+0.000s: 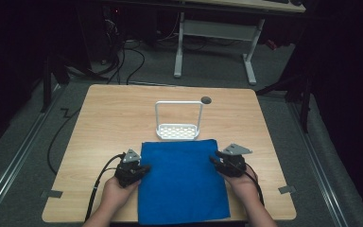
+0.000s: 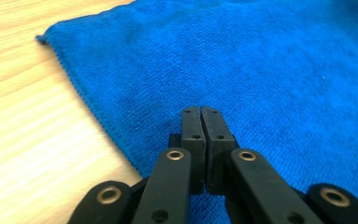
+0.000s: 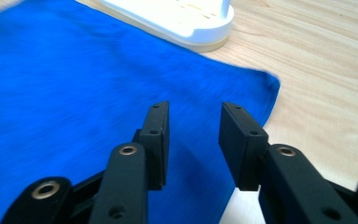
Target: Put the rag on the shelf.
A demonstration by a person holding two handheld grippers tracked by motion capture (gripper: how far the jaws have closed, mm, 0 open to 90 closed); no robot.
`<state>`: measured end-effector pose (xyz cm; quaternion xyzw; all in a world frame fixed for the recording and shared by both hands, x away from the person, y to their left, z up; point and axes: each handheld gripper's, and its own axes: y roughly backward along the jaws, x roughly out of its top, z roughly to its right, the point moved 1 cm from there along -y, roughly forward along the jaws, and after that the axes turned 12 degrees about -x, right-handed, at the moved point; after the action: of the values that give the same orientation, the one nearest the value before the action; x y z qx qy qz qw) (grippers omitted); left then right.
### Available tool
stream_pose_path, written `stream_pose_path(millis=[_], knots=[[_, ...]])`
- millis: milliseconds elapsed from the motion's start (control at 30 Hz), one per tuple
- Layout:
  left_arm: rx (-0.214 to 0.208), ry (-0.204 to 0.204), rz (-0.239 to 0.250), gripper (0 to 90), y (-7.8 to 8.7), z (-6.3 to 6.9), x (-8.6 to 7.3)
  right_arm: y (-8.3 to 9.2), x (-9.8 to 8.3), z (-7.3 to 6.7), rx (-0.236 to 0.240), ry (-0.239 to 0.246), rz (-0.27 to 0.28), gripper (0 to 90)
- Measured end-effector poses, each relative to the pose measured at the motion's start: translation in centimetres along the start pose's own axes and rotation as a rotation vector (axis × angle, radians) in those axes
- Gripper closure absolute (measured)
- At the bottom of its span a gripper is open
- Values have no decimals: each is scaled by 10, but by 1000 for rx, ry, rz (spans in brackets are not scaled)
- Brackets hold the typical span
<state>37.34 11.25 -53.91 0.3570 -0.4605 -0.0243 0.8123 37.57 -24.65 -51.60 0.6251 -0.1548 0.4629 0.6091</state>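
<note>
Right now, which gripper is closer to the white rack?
Right. The right gripper sits at the blue towel's far right corner, near the white rack; the left gripper is farther back.

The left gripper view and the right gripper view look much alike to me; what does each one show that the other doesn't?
Left gripper view alone: the left gripper, jaws shut together above the blue cloth, near its left edge. Right gripper view alone: the right gripper, jaws apart over the cloth's far right corner, and the white rack just beyond. Shared: the blue cloth lying flat on the wooden table.
</note>
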Motion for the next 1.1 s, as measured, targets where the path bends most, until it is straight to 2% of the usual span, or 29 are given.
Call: stream_pose_path(millis=[67,133,233,333,400,533,667,833,933,1000,1100], knots=[[8,1,3,893,2,-5,0,-17,6,0,2,-16,-58,735],[7,17,8,894,5,-9,0,-29,6,-2,6,-10,-109,821],[-1,25,16,894,7,-14,-2,-27,3,-5,8,10,-109,883],[-8,30,15,889,8,-15,-1,-19,-4,-3,7,-2,-111,887],[-31,24,-1,886,8,-12,-2,-14,-9,-3,8,-18,-105,887],[-79,21,-27,886,12,6,-12,-6,-17,-4,3,-27,-92,886],[-79,-12,-42,882,16,24,-21,3,-23,-8,13,-15,-91,885],[-88,-11,-47,880,21,28,-27,13,-31,-14,28,-6,-82,872],[-115,10,-46,836,23,27,-27,16,-33,-15,47,-22,-71,806],[-90,-13,-25,761,23,27,-25,19,-32,-12,59,-50,-37,788],[-34,-33,63,694,29,21,-20,24,-27,-6,56,-87,9,769]])
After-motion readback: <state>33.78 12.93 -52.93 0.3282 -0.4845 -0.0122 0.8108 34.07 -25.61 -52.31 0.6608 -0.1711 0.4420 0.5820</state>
